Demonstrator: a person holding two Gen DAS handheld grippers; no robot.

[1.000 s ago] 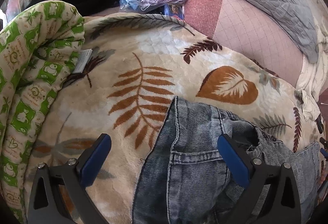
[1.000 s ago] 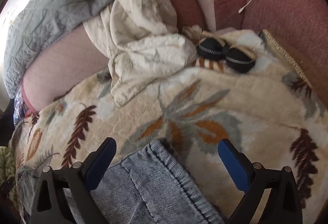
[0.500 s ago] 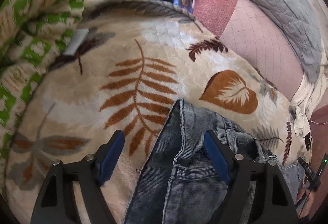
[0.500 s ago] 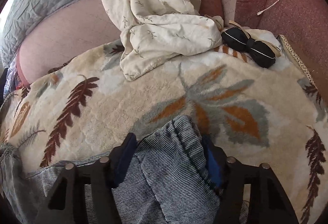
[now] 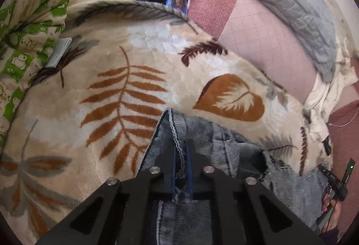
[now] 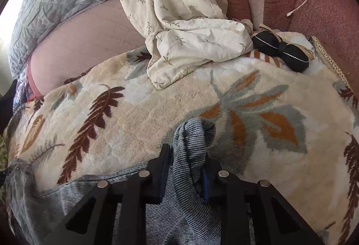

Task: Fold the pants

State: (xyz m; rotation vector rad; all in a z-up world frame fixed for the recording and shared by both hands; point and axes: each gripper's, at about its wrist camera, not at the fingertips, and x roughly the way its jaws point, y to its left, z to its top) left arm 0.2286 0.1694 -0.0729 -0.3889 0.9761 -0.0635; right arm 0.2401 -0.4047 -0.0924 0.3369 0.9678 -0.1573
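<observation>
With both grips just closed, left gripper (image 5: 182, 155) pinches the pants (image 5: 202, 144) waistband, right gripper (image 6: 186, 155) a bunched hem; next: lift together and fold across the blanket (image 5: 112, 88).

Two close, downward wrist views; shared leaf-print blanket (image 5: 67, 132).

Soft daylight from the top, blown-out glare at upper edges, strong fisheye curving, dark vignetted corners
</observation>
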